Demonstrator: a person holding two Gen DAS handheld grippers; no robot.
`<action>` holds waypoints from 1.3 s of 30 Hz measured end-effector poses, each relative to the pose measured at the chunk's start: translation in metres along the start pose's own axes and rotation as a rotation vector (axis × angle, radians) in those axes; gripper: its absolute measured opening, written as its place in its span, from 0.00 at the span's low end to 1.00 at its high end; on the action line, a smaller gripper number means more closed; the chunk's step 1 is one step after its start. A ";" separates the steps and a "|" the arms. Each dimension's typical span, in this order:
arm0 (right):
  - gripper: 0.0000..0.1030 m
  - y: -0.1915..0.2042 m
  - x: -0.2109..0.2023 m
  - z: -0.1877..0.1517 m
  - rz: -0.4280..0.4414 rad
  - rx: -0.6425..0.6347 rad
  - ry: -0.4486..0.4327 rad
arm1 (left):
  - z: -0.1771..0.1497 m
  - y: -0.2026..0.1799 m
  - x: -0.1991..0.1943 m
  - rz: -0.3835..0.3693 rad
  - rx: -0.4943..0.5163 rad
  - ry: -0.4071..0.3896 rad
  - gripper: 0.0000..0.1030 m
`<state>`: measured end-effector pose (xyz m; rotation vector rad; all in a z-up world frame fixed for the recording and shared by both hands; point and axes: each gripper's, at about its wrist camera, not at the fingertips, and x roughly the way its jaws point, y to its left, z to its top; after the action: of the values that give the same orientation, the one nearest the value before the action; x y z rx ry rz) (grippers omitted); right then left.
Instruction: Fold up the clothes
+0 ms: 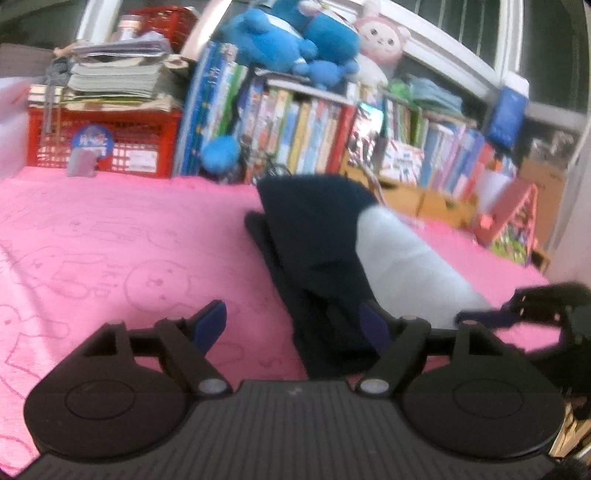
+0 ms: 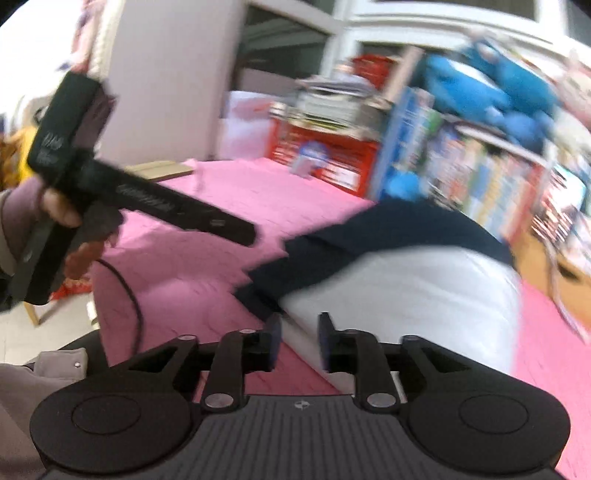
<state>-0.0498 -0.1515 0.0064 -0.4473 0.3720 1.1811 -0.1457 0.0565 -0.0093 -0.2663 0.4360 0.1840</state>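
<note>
Clutter lines the far edge of the pink blanket (image 1: 110,240) that we work on: a row of upright books (image 1: 295,136) with blue plush toys (image 1: 291,40) and a pink one (image 1: 380,40) on top, and at the left 1 red crate (image 1: 103,144) carrying a stack of papers and magazines (image 1: 118,77), with a second red basket (image 1: 166,22) behind it. What the crate holds we cannot tell. The garment, a dark navy piece (image 1: 314,243) with a pale grey-white part (image 1: 402,266), lies bunched on the blanket towards the right, just ahead of both tools. Our left hand-held gripper (image 1: 295,325) stands wide open with nothing between its 2 fingers; its right finger (image 1: 373,325) sits over the navy cloth. Our right hand-held gripper (image 2: 297,341) is partly open, and the pale cloth's edge (image 2: 406,280) shows in the gap, though the pads do not seem to press it. Left of the garment the blanket is bare and roomy; its near-left edge drops to the floor (image 2: 37,339).
</note>
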 end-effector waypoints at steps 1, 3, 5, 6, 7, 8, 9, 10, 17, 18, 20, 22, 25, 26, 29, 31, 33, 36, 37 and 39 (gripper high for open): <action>0.47 -0.010 -0.005 -0.006 -0.016 0.028 0.014 | 0.000 -0.003 0.001 -0.006 0.010 0.007 0.81; 0.52 -0.026 -0.015 -0.018 -0.048 0.080 0.034 | -0.002 -0.008 0.002 -0.019 0.033 0.022 0.85; 0.56 -0.039 -0.025 -0.030 -0.080 0.129 0.036 | -0.002 -0.014 0.002 -0.016 0.051 0.030 0.85; 0.57 -0.043 -0.029 -0.033 -0.087 0.147 0.030 | -0.001 -0.017 0.002 -0.009 0.058 0.026 0.85; 0.57 -0.047 -0.032 -0.036 -0.091 0.163 0.021 | 0.002 -0.019 0.002 -0.004 0.058 0.018 0.85; 0.58 -0.050 -0.036 -0.039 -0.095 0.178 0.012 | 0.004 -0.021 0.002 0.000 0.057 0.011 0.85; 0.61 -0.052 -0.038 -0.040 -0.096 0.189 0.000 | 0.008 -0.022 0.003 0.002 0.045 0.003 0.85; 0.67 -0.054 -0.041 -0.041 -0.096 0.198 -0.013 | 0.011 -0.022 0.003 0.004 0.031 -0.001 0.85; 0.76 -0.058 -0.050 -0.051 -0.108 0.184 -0.013 | 0.005 -0.036 0.011 -0.002 0.061 0.056 0.87; 0.77 -0.058 -0.049 -0.052 -0.114 0.178 -0.006 | 0.002 -0.038 0.014 0.002 0.076 0.072 0.87; 0.78 -0.063 -0.048 -0.055 -0.117 0.179 0.003 | 0.012 -0.037 0.016 0.003 0.092 0.062 0.87; 0.81 -0.070 -0.045 -0.057 -0.118 0.186 0.012 | 0.022 -0.036 0.019 0.004 0.108 0.052 0.87; 0.81 -0.080 -0.042 -0.056 -0.120 0.190 0.023 | 0.044 -0.034 0.018 -0.007 0.131 0.016 0.87; 0.82 -0.082 -0.043 -0.053 -0.122 0.180 0.023 | 0.059 -0.032 0.012 -0.021 0.135 -0.023 0.87; 0.85 -0.088 -0.057 -0.044 -0.126 0.102 0.021 | 0.101 -0.022 -0.023 -0.064 0.085 -0.117 0.87; 0.92 -0.093 -0.074 -0.037 -0.121 0.037 0.022 | 0.122 -0.013 -0.056 -0.111 0.034 -0.126 0.93; 0.97 -0.091 -0.097 -0.032 -0.113 -0.024 0.029 | 0.125 -0.007 -0.088 -0.127 0.019 -0.098 0.95; 1.00 -0.088 -0.131 -0.031 -0.123 -0.073 0.030 | 0.100 -0.009 -0.117 -0.061 0.058 -0.018 0.96; 1.00 -0.086 -0.139 -0.033 -0.124 -0.069 0.023 | 0.086 -0.011 -0.120 -0.027 0.063 0.011 0.96; 1.00 -0.084 -0.145 -0.039 -0.110 -0.028 0.008 | 0.060 -0.013 -0.105 0.024 0.034 0.072 0.96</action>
<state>-0.0212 -0.3133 0.0580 -0.4911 0.3344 1.0786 -0.2129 0.0490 0.0925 -0.2348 0.5134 0.1908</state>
